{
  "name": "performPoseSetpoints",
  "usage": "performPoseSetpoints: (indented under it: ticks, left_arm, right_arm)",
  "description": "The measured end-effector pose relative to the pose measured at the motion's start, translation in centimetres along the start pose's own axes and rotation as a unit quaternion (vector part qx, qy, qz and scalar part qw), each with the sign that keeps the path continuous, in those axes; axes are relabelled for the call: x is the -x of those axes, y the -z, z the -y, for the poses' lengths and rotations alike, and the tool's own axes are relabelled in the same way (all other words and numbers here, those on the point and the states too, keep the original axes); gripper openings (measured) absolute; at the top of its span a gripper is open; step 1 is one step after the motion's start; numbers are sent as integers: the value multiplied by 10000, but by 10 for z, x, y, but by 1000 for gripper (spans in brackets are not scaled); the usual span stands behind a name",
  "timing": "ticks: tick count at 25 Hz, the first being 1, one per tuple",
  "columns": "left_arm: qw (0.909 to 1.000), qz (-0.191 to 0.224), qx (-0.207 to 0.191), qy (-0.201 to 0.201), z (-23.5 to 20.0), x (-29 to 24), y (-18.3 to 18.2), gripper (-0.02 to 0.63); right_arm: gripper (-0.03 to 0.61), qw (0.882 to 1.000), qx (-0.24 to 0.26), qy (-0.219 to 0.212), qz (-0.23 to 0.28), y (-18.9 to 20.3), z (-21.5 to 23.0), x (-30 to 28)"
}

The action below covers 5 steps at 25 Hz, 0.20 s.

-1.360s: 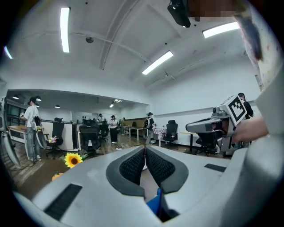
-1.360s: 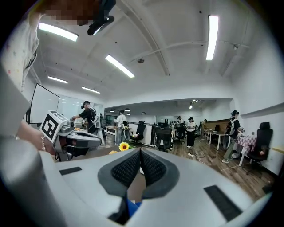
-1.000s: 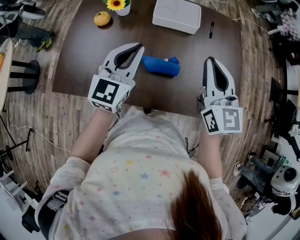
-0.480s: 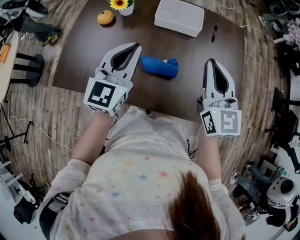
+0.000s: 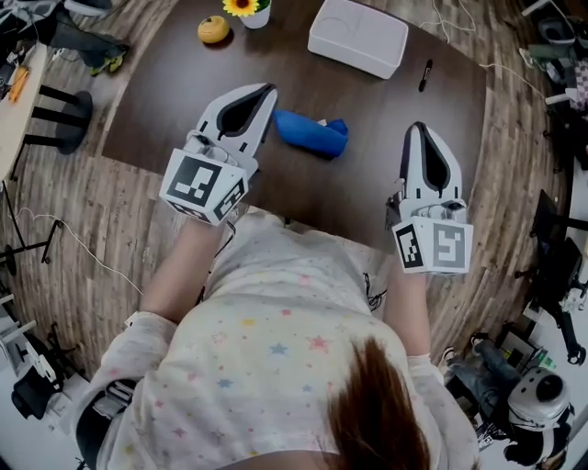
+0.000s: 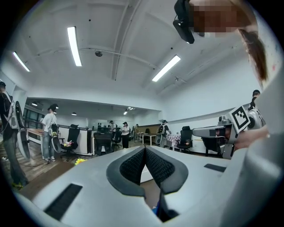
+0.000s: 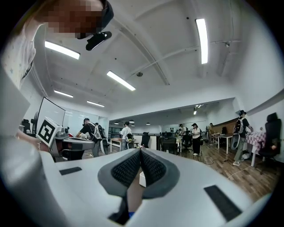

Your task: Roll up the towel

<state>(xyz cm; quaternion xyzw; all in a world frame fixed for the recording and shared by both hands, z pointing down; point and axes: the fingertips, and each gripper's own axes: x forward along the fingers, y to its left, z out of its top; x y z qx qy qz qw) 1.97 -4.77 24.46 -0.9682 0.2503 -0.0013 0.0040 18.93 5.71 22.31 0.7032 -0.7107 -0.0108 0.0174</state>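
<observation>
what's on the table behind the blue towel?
White box, black pen, a yellow round object and a potted sunflower at the far edge. The left hand-held gripper covers tabletop beside the towel; that patch can't be seen.

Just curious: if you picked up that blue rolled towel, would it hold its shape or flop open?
Likely floppy: the towel is cloth with a loose end poking out at its right, so it may unroll. Being a roll, a nudge could roll it across the smooth table.
</observation>
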Motion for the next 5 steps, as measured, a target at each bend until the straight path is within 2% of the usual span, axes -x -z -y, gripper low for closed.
performPoseSetpoints:
  ticks: [5]
  left_arm:
    - [9999, 52, 163, -3, 3, -7, 1, 14]
  right_arm:
    - [0, 9999, 17, -44, 90, -2, 9, -3]
